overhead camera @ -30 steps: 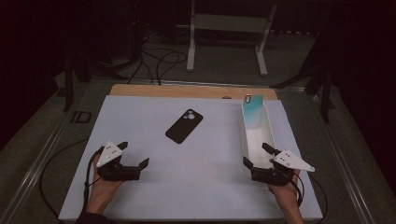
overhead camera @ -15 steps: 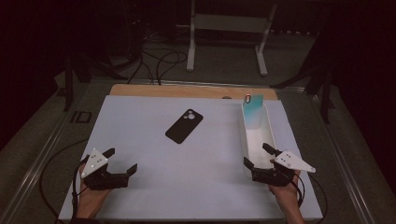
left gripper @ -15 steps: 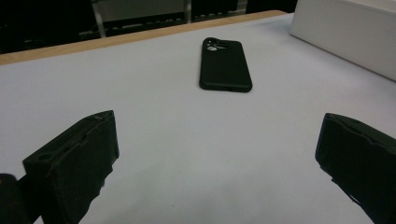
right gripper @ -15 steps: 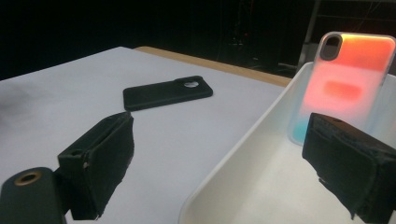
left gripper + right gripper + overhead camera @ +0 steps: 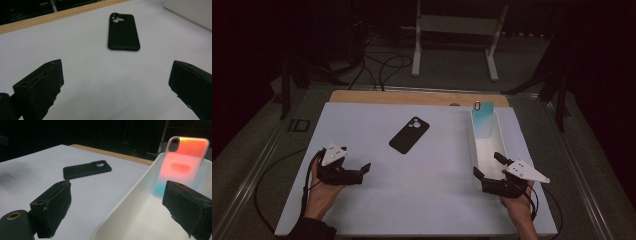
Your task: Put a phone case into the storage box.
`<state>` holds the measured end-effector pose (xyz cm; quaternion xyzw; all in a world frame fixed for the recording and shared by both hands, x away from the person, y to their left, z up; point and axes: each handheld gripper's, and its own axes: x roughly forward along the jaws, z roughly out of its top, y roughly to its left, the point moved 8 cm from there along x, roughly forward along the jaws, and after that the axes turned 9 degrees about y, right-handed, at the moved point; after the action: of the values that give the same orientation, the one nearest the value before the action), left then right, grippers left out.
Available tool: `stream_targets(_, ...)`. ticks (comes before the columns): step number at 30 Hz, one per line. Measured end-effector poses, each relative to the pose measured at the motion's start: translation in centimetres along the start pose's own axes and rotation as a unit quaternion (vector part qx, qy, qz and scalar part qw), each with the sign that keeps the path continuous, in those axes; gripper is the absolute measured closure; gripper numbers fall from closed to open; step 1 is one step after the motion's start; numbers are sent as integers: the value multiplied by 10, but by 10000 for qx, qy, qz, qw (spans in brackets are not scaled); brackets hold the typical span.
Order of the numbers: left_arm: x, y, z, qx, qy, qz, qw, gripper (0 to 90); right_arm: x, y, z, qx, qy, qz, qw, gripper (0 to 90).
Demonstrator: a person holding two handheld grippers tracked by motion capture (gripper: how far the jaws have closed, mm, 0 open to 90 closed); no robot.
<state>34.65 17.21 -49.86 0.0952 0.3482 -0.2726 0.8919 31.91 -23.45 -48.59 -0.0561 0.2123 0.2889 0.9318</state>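
The work in hand appears to be the putting away of phone cases, and it is judged to be about half done: one coloured case (image 5: 482, 120) — teal from above, orange-pink in the right gripper view (image 5: 183, 162) — is already stood upright against the far end of the white tray (image 5: 499, 145), while the black case (image 5: 409, 135) is left lying flat on the white tabletop (image 5: 437, 200), camera cut-out at its far end, untouched and well apart from the tray. What remains, as far as can be judged, is for the black case to be picked up and set in the tray beside the other. The left hand-held gripper (image 5: 364, 169) is held low over the near left part of the tabletop with its jaws spread wide and nothing between them; in the left gripper view the black case (image 5: 123, 32) is seen ahead, framed between the jaws but not yet reached. The right hand-held gripper (image 5: 487, 167) is likewise held wide open and empty — its jaws are placed astride the tray's near wall, one outside and one over the inside, though whether the wall is touched cannot be told.
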Motion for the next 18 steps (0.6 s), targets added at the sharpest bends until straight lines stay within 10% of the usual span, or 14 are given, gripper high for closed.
stream_targets(18,69,-5,56,365,696,-118,9968,0,1,1,-1,104,64,51,9999,87)
